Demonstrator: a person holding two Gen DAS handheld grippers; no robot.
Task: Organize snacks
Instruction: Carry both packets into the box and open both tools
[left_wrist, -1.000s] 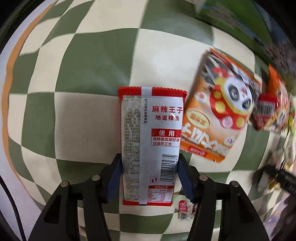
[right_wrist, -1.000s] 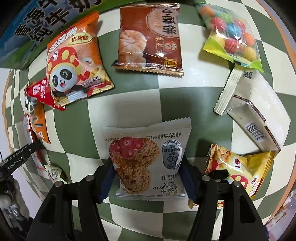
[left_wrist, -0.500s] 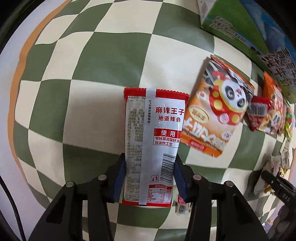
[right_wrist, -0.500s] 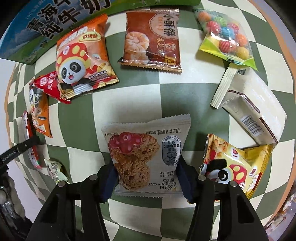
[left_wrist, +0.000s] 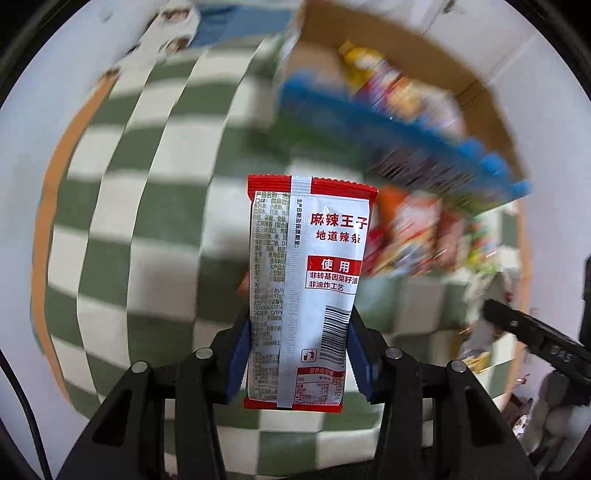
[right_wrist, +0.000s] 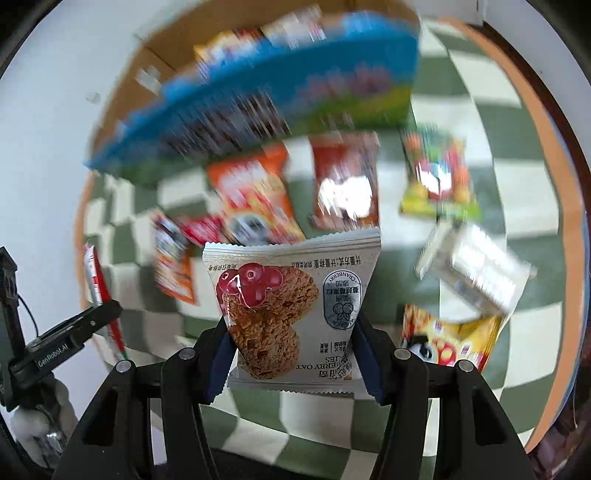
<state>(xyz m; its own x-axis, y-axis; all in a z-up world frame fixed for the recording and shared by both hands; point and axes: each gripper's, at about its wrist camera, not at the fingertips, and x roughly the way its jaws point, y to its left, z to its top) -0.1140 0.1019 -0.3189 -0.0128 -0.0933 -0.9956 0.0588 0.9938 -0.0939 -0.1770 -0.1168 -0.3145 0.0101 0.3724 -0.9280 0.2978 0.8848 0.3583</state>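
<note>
My left gripper (left_wrist: 297, 354) is shut on a red-and-white spicy strip packet (left_wrist: 306, 288), which hangs upright high above the green-and-cream checkered cloth (left_wrist: 147, 221). My right gripper (right_wrist: 293, 354) is shut on a white cranberry oat cookie packet (right_wrist: 291, 295), also clear of the cloth. A cardboard box (left_wrist: 406, 140) with a blue and green printed side stands at the far edge, with several snacks inside; in the right wrist view the box (right_wrist: 258, 92) is blurred. The left gripper's arm (right_wrist: 74, 332) shows at the left of the right wrist view.
On the cloth in front of the box lie an orange panda packet (right_wrist: 255, 199), a brown packet (right_wrist: 347, 181), a bag of coloured candy (right_wrist: 436, 177), a white packet (right_wrist: 476, 269) and a yellow packet (right_wrist: 447, 339). The cloth's orange border (right_wrist: 546, 184) runs along the right.
Both grippers' jaws closed onto their packets, then rose with them off the cloth. The cloth and loose snacks now look smaller and blurred, and the cardboard box has come into view.
</note>
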